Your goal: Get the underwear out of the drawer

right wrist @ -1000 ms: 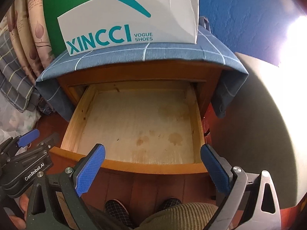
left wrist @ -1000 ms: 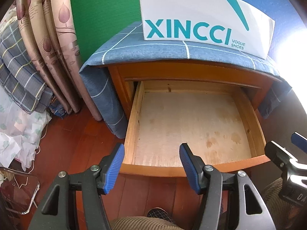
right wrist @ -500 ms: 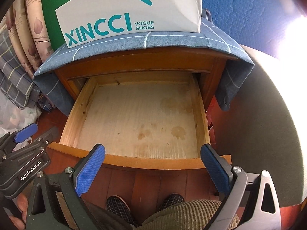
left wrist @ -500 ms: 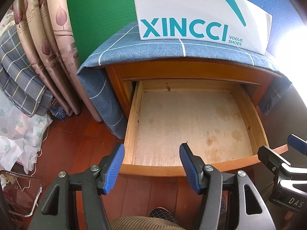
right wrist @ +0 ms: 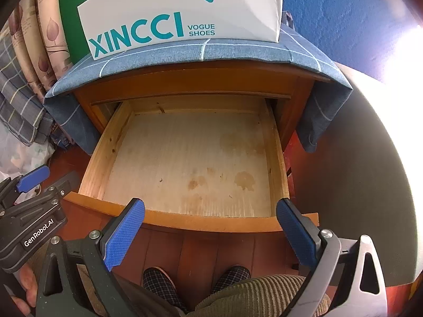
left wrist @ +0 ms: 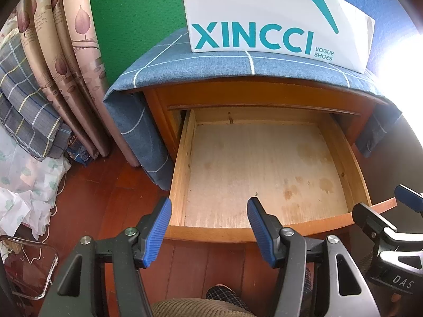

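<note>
The wooden drawer (left wrist: pixel 182 169) stands pulled out of the nightstand; it also shows in the right wrist view (right wrist: pixel 275 158). Its stained plywood bottom is bare and I see no underwear in either view. My left gripper (left wrist: pixel 208 231) is open and empty, held above the drawer's front left corner. My right gripper (right wrist: pixel 211 231) is open wide and empty, above the drawer's front edge. Each gripper shows at the edge of the other's view, the left one (right wrist: pixel 29 185) and the right one (left wrist: pixel 383 216).
A blue checked cloth (left wrist: pixel 211 68) covers the nightstand top, with a white XINCCI shoe box (left wrist: pixel 264 26) on it. Curtains (left wrist: pixel 68 60) and piled fabric (left wrist: pixel 23 111) are to the left. A grey rounded surface (right wrist: pixel 357 185) is to the right. The person's slippered feet (right wrist: pixel 158 282) are below.
Both grippers have moved a little closer to the nightstand and slightly higher. The drawer stays open and bare. Both jaws stay open.
</note>
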Demonstrator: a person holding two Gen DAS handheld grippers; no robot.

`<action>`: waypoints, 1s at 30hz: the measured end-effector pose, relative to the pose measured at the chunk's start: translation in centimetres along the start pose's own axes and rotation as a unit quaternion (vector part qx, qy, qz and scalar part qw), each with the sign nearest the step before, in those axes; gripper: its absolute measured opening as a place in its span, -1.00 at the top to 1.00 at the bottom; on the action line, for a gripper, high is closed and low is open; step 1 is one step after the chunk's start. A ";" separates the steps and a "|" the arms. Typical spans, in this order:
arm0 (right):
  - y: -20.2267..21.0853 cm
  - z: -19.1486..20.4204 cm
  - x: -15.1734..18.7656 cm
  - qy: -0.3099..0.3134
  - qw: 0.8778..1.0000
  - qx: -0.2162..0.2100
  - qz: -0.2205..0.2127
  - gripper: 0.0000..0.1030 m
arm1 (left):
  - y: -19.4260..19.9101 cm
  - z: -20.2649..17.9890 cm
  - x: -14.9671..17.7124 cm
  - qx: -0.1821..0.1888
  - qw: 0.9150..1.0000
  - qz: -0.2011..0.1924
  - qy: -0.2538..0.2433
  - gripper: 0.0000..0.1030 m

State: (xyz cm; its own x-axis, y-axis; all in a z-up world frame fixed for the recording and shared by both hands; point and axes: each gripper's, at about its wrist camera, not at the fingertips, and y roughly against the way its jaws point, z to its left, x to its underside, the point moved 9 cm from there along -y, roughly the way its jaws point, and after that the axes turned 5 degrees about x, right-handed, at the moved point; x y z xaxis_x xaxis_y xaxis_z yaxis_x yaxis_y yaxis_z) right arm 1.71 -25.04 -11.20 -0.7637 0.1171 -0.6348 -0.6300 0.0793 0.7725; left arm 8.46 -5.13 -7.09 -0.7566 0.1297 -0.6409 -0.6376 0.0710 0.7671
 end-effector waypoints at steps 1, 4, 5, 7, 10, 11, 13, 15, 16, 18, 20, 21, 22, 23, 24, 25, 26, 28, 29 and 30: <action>0.0 0.0 0.0 0.000 1.000 0.000 0.001 -0.91 | 0.0 0.0 0.0 0.000 1.000 0.000 0.000 -0.18; 0.0 0.0 0.0 0.000 1.000 0.000 0.002 -0.91 | 0.0 0.0 0.0 -0.001 1.000 0.000 -0.001 -0.18; 0.0 0.0 0.0 0.001 1.000 0.001 0.002 -0.91 | 0.0 0.0 0.0 -0.001 1.000 0.000 -0.001 -0.18; 0.0 0.0 0.0 0.002 1.000 0.001 0.002 -0.91 | 0.0 0.0 0.0 -0.001 1.000 0.000 0.000 -0.18; -0.1 0.1 0.1 0.004 1.000 0.001 0.003 -0.91 | 0.0 -0.1 0.0 0.000 1.000 0.001 -0.001 -0.18; -0.1 0.1 0.1 0.005 1.000 0.001 0.002 -0.91 | 0.0 -0.1 0.0 0.000 1.000 0.001 -0.001 -0.18; -0.2 0.2 0.2 0.006 1.000 0.000 0.003 -0.91 | 0.0 -0.1 0.0 0.001 1.000 0.001 -0.001 -0.18; -0.2 0.2 0.2 0.007 1.000 0.001 0.003 -0.91 | 0.0 0.0 0.0 0.001 1.000 0.000 -0.002 -0.18; -0.2 0.3 0.2 0.007 1.000 0.001 0.003 -0.91 | 0.0 0.0 0.0 0.001 1.000 0.000 -0.002 -0.18; -0.2 0.4 0.3 0.008 1.000 0.001 0.004 -0.91 | 0.1 0.0 0.0 0.001 1.000 0.000 -0.001 -0.18; -0.2 0.4 0.3 0.009 1.000 0.000 0.004 -0.91 | 0.0 0.0 0.0 0.000 1.000 0.001 -0.002 -0.18; -0.2 0.4 0.3 0.009 1.000 0.000 0.005 -0.91 | 0.0 0.0 0.0 0.000 1.000 0.001 -0.002 -0.18; -0.2 0.5 0.3 0.009 1.000 0.000 0.005 -0.91 | 0.0 -0.1 0.0 0.000 1.000 0.001 -0.002 -0.18; -0.2 0.5 0.4 0.010 1.000 0.000 0.005 -0.91 | 0.0 0.0 0.0 0.000 1.000 0.001 -0.003 -0.18; -0.2 0.6 0.4 0.010 1.000 0.000 0.005 -0.91 | 0.0 -0.1 0.0 -0.001 1.000 0.001 -0.003 -0.18; -0.2 0.6 0.4 0.011 1.000 0.000 0.005 -0.91 | -0.1 -0.1 0.0 -0.001 1.000 0.002 -0.003 -0.18; -0.2 0.6 0.4 0.011 1.000 0.000 0.005 -0.91 | -0.1 0.0 0.0 -0.002 1.000 0.002 -0.004 -0.18; -0.2 0.6 0.4 0.011 1.000 0.000 0.005 -0.91 | -0.1 -0.1 0.0 -0.001 1.000 0.002 -0.003 -0.18; -0.2 0.6 0.4 0.011 1.000 0.000 0.005 -0.91 | -0.1 -0.1 0.0 -0.002 1.000 0.002 -0.003 -0.18; -0.2 0.6 0.4 0.011 1.000 0.000 0.005 -0.91 | -0.1 -0.1 0.0 -0.003 1.000 0.001 -0.003 -0.18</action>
State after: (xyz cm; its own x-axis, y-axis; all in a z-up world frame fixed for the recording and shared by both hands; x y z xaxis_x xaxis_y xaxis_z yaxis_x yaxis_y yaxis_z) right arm 1.63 -24.37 -11.61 -0.7727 0.0962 -0.6274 -0.6225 0.0784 0.7787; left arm 8.52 -5.25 -7.17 -0.7576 0.1351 -0.6386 -0.6363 0.0654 0.7687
